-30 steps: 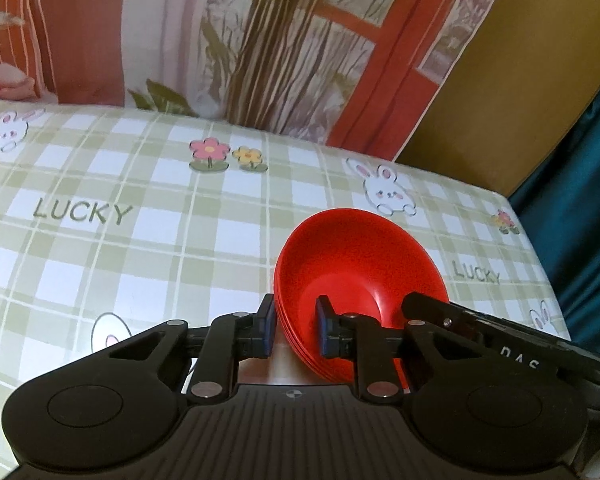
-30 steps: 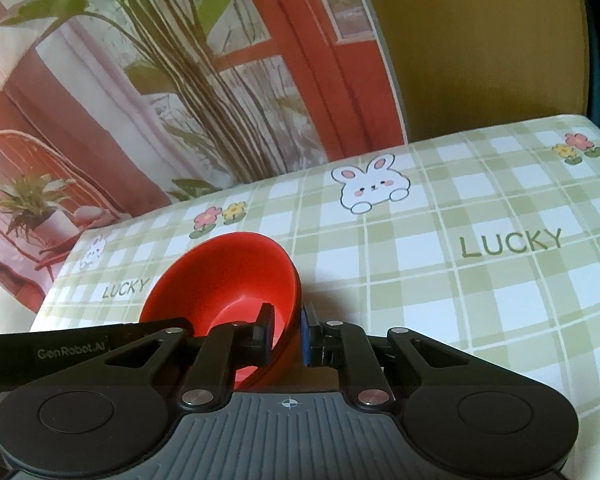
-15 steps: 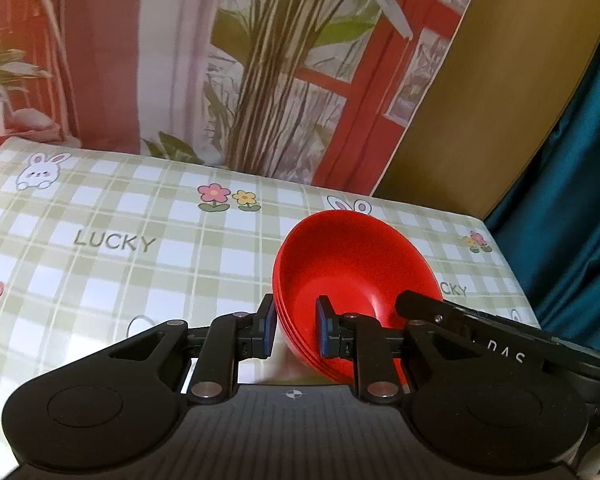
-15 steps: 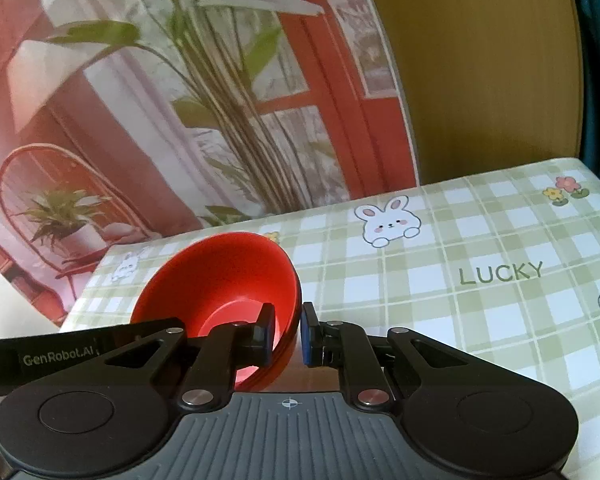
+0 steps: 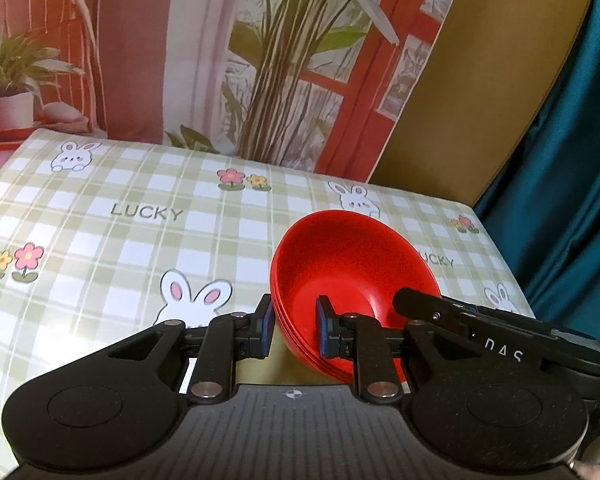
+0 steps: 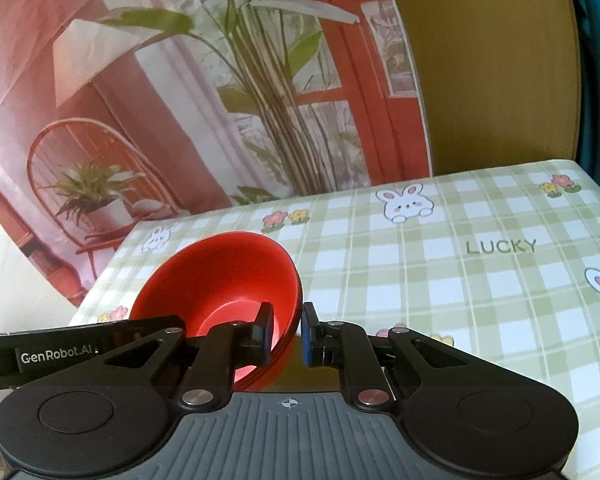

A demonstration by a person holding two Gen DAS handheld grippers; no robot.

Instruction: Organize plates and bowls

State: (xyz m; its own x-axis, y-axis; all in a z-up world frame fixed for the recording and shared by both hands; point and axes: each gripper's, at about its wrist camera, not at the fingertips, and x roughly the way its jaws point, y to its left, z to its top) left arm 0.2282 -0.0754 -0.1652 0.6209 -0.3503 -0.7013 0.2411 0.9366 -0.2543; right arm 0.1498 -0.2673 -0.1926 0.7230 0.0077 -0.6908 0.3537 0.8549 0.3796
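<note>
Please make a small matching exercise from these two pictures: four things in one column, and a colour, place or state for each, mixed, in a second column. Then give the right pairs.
Things:
1. stack of bowls
2. left gripper
3. tablecloth
4. curtain

Descriptions:
a. teal, at the right edge
b. green and white checks with rabbits
c. red, nested, tilted
d. clamped on a bowl rim

Pairs: 1-c, 2-d, 3-b, 4-a

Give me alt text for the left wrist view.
The left gripper clamps the rim of a stack of red bowls above a green checked tablecloth printed with bunnies; the right gripper grips the opposite rim.
</note>
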